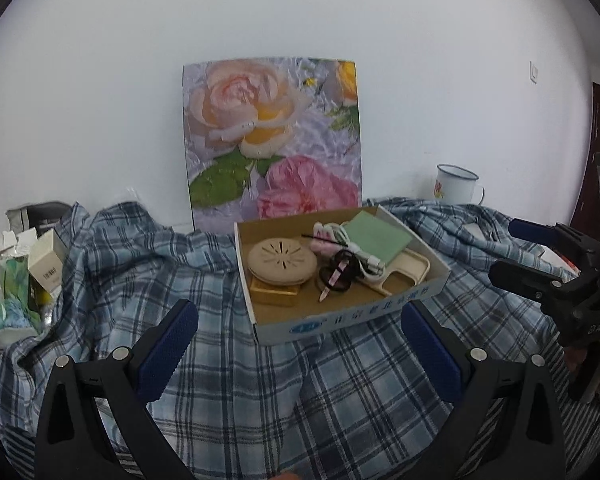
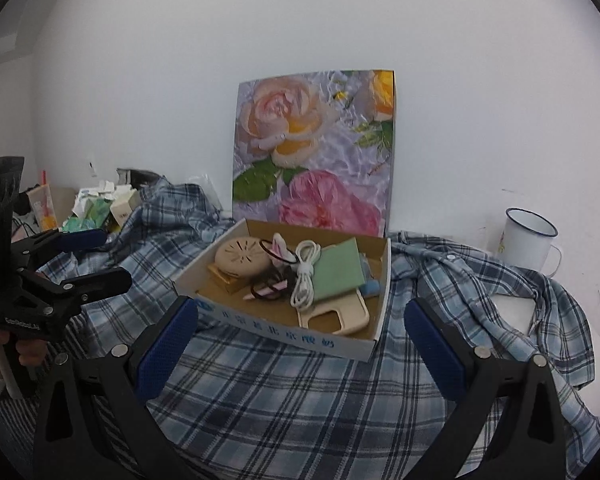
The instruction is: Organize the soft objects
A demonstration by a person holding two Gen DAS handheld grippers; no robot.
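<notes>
A blue-and-white plaid shirt (image 1: 204, 280) lies spread and rumpled over a bench, covering most of its surface. On top of the shirt, near the middle, sits a shallow cardboard box (image 1: 348, 322) with blue printing on its front wall.

Inside the box are small things packed close together — a round beige disc with slits (image 1: 282, 262) resting on a gold-coloured block (image 1: 274, 294), dark hair ties (image 1: 340, 274), a coiled white cable (image 2: 306, 274), a green pad (image 1: 376, 236) and a cream phone case (image 2: 336, 314) with a camera cut-out.

Behind the box, a flower picture (image 1: 274, 136) with large peach and pink roses leans upright against a white wall. To the right, near the wall, stands a white enamel mug (image 2: 528, 240) with a dark rim, touching the shirt's edge. At the far left lies a heap of small cartons and wrappers (image 1: 24, 272).

The left tool (image 1: 296, 344) hovers low over the shirt just in front of the box, its blue-padded fingers spread wide with nothing between them. The right tool (image 2: 300, 344) hangs likewise in front of the box, fingers wide apart and empty. Each tool shows at the edge of the other's view, held by a hand (image 2: 24, 350).
</notes>
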